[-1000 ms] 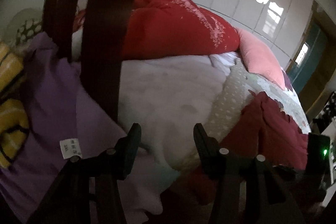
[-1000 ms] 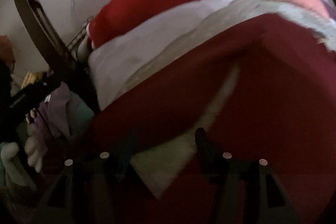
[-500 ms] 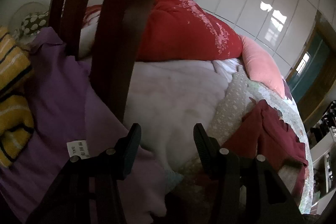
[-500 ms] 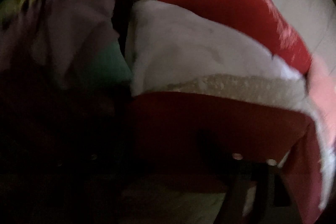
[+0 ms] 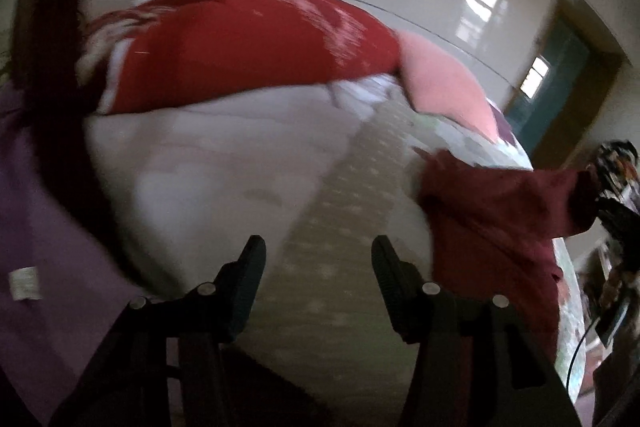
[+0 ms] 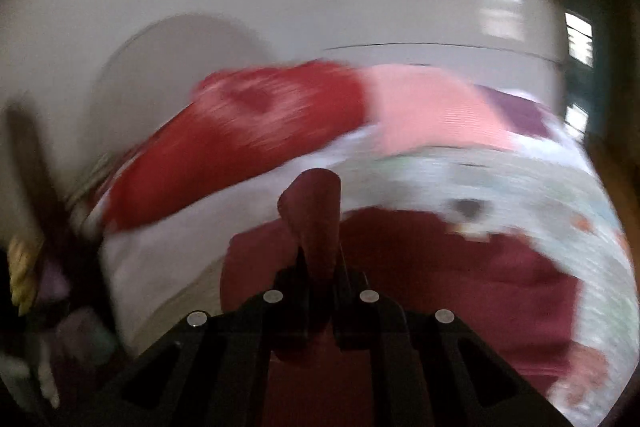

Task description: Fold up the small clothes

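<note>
A: What is the right hand-held gripper point(image 6: 318, 259) doing?

B: Its jaws are pressed together and pinching a fold of the maroon garment point(image 6: 440, 267); a tuft of the cloth is sticking up above the fingertips in the middle of the right wrist view. The rest of the garment is spreading across the lower centre and right of that frame, lying on the bed point(image 6: 520, 195).

A: And the left hand-held gripper point(image 5: 318, 255)?

B: Its jaws are opening, standing apart with nothing between them, at the lower centre of the left wrist view, over a dotted beige cover point(image 5: 340, 195).

A: Where is the garment showing there?

B: At the right of the frame, bunched on the bed's edge, well to the right of the left fingers.

A: Anything else nearby?

B: A red quilt point(image 5: 248, 43) and a pink pillow point(image 5: 444, 87) are lying toward the top, a white blanket point(image 5: 200, 163) is sitting below them, and purple cloth point(image 5: 36, 227) is hanging at the left edge. Both views are blurring.
</note>
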Motion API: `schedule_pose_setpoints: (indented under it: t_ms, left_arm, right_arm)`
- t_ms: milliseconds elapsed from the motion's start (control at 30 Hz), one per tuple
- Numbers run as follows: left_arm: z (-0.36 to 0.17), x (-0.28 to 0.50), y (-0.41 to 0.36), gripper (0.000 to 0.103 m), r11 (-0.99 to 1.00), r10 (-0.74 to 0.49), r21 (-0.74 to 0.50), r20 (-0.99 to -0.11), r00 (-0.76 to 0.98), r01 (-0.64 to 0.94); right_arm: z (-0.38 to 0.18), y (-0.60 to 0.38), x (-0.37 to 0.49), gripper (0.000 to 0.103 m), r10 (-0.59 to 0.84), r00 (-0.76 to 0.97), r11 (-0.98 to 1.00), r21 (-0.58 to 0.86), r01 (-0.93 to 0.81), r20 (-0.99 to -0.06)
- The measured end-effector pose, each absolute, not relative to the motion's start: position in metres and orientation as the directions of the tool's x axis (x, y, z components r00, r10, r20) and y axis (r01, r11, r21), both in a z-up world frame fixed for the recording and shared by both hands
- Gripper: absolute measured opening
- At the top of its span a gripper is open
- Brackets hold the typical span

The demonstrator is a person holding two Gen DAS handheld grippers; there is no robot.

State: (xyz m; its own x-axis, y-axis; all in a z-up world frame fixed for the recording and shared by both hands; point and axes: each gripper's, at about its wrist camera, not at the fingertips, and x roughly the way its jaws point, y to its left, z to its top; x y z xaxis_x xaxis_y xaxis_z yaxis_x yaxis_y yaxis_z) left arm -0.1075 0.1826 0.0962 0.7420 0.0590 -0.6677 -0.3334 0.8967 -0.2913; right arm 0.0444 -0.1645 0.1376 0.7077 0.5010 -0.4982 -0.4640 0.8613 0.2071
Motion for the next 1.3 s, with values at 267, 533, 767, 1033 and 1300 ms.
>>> schedule_pose_setpoints:
  t_ms: [267,533,767,1033,1300]
  left_arm:
    - [0.082,-0.007,0.111,0.054,0.902,-0.242,-0.419,-0.691,0.681,-0.105]
    - [0.054,0.110,0.050,0.054,0.919,-0.291,-0.392,-0.742,0.604,-0.038]
    - [0.056,0.181,0.034,0.064,0.986,-0.126,-0.167,-0.765,0.631,-0.006]
    - [0.030,0.224,0.021,0.024,0.993,-0.117,-0.089,-0.857,0.502,0.079]
    - [0.029,0.233,0.082,0.017,0.978,0.011,-0.103,-0.843,0.538,-0.182]
  right_arm:
    - [0.058,-0.353,0.100,0.008,0.307,0.703,0.906,0.423,-0.010,-0.642]
    - [0.007,-0.399,0.097,0.009,0.379,0.661,0.835,0.548,0.058,-0.647]
    - [0.007,-0.395,0.096,0.011,0.383,0.653,0.860,0.510,0.007,-0.654]
    - [0.007,-0.392,0.099,0.011,0.378,0.646,0.876,0.483,-0.017,-0.663]
    - [0.033,-0.373,0.111,0.010,0.472,0.640,0.837,0.536,-0.111,-0.606]
